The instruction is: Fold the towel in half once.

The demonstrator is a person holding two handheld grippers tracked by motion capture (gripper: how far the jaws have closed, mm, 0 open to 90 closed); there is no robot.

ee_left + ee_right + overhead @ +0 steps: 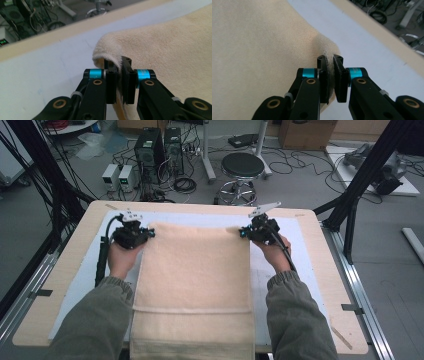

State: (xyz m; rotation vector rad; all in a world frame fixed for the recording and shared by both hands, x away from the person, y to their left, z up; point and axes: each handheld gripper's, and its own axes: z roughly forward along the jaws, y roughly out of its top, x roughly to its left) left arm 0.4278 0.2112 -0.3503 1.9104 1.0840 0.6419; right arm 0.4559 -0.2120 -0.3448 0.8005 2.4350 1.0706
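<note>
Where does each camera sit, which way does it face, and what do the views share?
High view: above the person's side, facing forward and down on the table; forearms and hands show.
Left gripper view: on the left gripper, facing along its jaws.
Right gripper view: on the right gripper, likewise.
Shared: the beige towel, pinched at both far corners.

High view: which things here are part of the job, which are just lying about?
In the job:
- towel, cream, spread on the table
- left gripper, shut on the towel's far left corner
- right gripper, shut on its far right corner

Lying about:
- stool on the floor beyond the table
- computer towers
- cardboard box
</note>
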